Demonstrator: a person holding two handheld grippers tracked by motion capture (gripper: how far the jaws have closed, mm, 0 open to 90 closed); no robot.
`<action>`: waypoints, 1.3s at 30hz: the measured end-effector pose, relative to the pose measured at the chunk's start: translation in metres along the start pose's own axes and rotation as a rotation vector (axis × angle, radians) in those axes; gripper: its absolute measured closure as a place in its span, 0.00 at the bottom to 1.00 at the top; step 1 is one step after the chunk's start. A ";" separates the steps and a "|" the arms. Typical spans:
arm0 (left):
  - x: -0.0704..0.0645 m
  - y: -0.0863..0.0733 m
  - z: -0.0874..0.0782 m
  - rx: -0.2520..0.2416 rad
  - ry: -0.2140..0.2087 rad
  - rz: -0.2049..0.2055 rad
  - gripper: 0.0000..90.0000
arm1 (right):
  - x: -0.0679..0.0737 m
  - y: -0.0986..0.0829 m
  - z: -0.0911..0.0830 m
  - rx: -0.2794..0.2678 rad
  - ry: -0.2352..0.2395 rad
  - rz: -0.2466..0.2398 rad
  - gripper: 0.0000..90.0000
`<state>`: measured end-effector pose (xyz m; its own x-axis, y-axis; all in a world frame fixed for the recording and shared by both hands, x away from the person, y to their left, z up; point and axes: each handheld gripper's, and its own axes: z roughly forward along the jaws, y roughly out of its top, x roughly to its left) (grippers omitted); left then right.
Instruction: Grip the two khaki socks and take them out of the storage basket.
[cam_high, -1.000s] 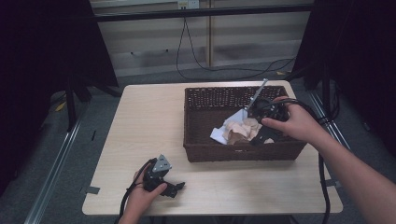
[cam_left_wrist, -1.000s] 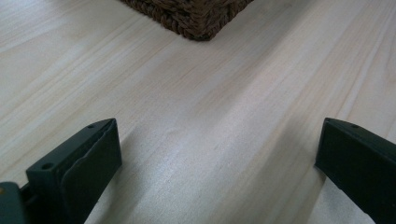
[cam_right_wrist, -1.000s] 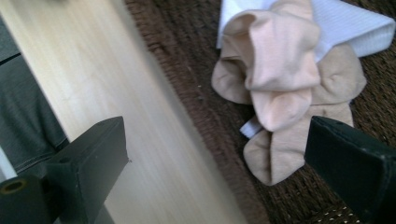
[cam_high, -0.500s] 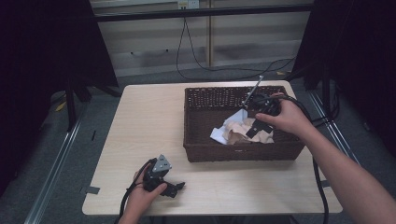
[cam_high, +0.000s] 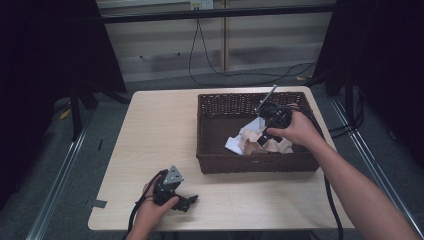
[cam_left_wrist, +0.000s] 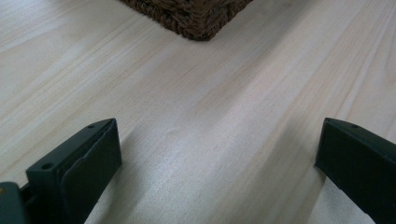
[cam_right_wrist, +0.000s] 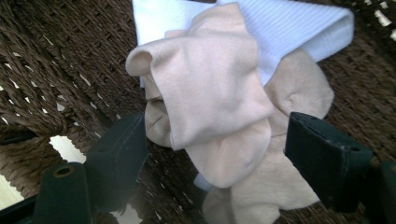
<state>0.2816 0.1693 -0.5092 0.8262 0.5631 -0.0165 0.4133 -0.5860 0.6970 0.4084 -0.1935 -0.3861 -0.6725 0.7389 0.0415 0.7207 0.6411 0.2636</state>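
Observation:
A dark woven basket (cam_high: 250, 164) stands on the right half of the wooden table (cam_high: 160, 130). Inside it lie a crumpled beige cloth (cam_high: 272, 146) and a white cloth (cam_high: 239, 142). My right gripper (cam_high: 262, 139) reaches down into the basket and is open. In the right gripper view the beige cloth (cam_right_wrist: 210, 102) bulges between the two spread jaws of the right gripper (cam_right_wrist: 215, 135), partly covering the white cloth (cam_right_wrist: 299, 32). My left gripper (cam_high: 187, 201) rests near the table's front edge, open. In its own view the left gripper (cam_left_wrist: 219, 135) has bare wood between its jaws.
The basket's corner (cam_left_wrist: 196, 21) lies ahead of the left gripper. Cables trail from both grippers off the table's near edge. Dark curtains and a metal stand (cam_high: 77, 100) flank the table. Bare tabletop stretches left of the basket.
My right hand has shifted the gripper a little to the left inside the basket, onto the beige cloth. The left gripper has stayed put.

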 end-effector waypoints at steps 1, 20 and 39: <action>0.000 0.000 0.000 0.000 0.000 0.000 0.00 | 0.000 0.001 0.002 -0.002 0.002 -0.003 0.23; 0.000 0.000 0.000 0.000 0.000 0.001 0.00 | -0.001 0.011 0.030 0.044 0.034 0.021 0.76; 0.000 0.000 0.000 0.005 -0.002 0.001 0.00 | -0.006 0.007 -0.035 0.004 0.076 0.005 0.96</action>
<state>0.2816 0.1695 -0.5088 0.8274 0.5614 -0.0170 0.4142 -0.5895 0.6935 0.4114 -0.2003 -0.3508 -0.6796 0.7244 0.1156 0.7247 0.6386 0.2589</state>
